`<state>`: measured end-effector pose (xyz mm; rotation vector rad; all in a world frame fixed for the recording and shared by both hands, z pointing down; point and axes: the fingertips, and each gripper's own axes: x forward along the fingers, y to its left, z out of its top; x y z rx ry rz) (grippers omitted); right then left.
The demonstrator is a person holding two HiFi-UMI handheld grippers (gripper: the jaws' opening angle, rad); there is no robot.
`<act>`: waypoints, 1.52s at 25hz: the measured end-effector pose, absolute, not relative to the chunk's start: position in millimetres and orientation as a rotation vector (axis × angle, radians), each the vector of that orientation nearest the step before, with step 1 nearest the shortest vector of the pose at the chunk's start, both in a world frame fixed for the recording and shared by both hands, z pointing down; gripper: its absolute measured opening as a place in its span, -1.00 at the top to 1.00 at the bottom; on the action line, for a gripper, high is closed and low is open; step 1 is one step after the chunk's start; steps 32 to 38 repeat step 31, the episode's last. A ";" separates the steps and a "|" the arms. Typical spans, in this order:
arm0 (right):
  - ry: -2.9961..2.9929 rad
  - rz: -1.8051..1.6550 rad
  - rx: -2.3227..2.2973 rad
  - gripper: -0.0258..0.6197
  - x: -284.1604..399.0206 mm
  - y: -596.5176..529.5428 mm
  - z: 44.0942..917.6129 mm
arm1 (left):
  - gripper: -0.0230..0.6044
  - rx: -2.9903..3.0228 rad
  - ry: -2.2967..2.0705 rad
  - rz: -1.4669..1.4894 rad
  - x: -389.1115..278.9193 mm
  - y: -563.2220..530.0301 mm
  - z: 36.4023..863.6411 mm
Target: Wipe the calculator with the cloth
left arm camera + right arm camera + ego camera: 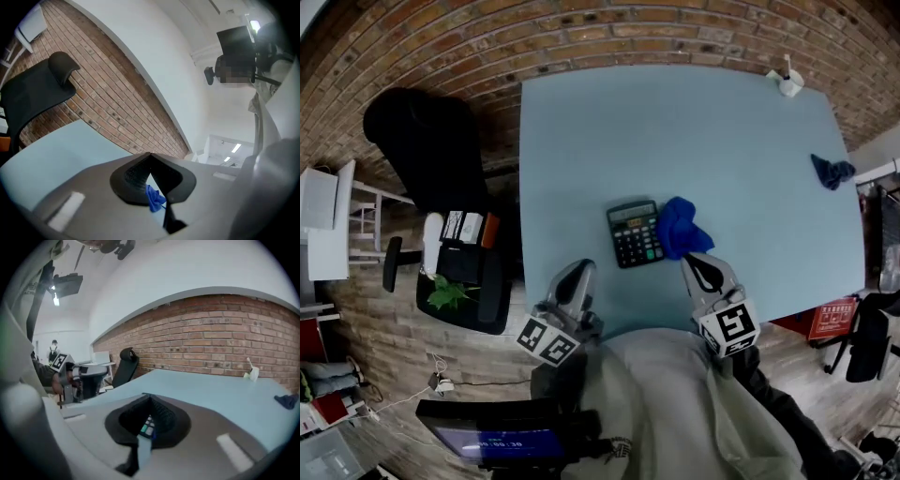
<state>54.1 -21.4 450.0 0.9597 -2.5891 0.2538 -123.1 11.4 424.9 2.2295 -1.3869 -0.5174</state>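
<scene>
Both hand-held grippers are over the near edge of the bench (581,131), clear of the work. Neither touches the calculator or the cloth.

Left hand-held gripper (578,269): jaws pressed together, nothing pinched. In the left gripper view a scrap of blue shows through the slot below the tips. It looks like the cloth lying beyond on the bench, not something in the grip, though the view is tight.

Right hand-held gripper (694,260): jaws pressed together too, empty. In the right gripper view some calculator keys show through the slot under the tips, further out on the bench.

Calculator (635,233): lies flat near the middle of the bench, a bit toward the near edge, display at the far end. It sits between the two grippers and further out than both.

Cloth (680,228): bright blue, bunched up, against the right edge of the calculator and touching it. The right hand-held gripper's tips are just near of it.

Second cloth (832,171): darker blue, crumpled at the right edge of the bench, well apart from the calculator.

Small white object (789,82) stands at the far right corner; can't tell what it is.

Off the bench on the left: black office chair (427,141), with a green leaf (448,292) nearer in. Brick wall (609,33) on the far side.
</scene>
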 end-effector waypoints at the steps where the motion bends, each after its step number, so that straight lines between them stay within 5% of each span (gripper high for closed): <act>1: -2.610 0.290 0.934 0.92 47.2 -12.7 451.6 | 0.92 2.239 -1.382 -0.526 -117.1 13.6 420.7; 38: -2.652 0.440 0.730 0.92 20.2 25.0 478.1 | 0.92 2.099 -1.373 -0.607 -108.3 39.1 442.3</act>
